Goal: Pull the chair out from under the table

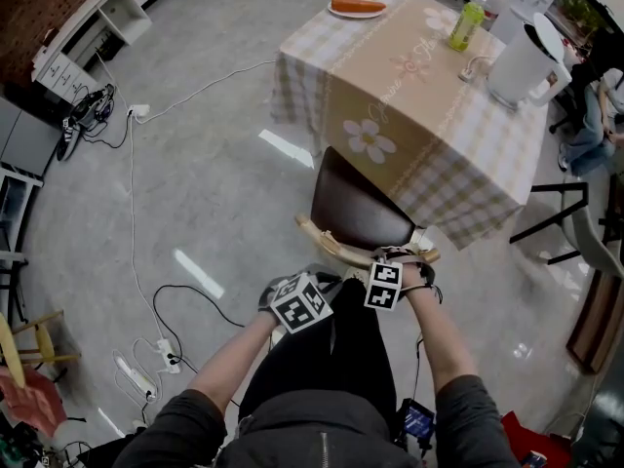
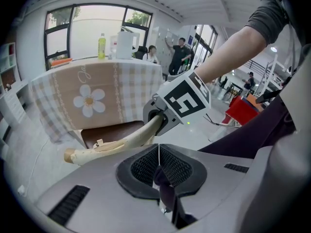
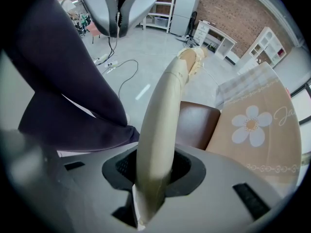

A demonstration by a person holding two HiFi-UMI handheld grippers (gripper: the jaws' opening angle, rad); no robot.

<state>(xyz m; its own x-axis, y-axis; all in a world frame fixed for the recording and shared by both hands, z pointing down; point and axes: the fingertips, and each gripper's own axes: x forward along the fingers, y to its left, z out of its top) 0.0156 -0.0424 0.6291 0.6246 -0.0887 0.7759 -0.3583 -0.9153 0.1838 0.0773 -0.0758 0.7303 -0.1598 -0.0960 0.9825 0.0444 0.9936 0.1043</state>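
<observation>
Right gripper view: my right gripper (image 3: pixel 153 177) clamped round chair top rail (image 3: pixel 167 96); my left gripper (image 2: pixel 159 165) closed, empty, near that rail; seat (image 3: pixel 195 124) partly under table (image 3: pixel 255 130)

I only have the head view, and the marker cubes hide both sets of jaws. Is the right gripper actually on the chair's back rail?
Observer: Yes. In the right gripper view, the right gripper is clamped on the pale back rail, which runs between its pads.
Operator: And the left one?
Observer: The left gripper is shut on nothing. The rail lies ahead of its tips, not between them.
Operator: Anyone ahead?
Observer: The left gripper view shows a person standing beyond the table.
</observation>
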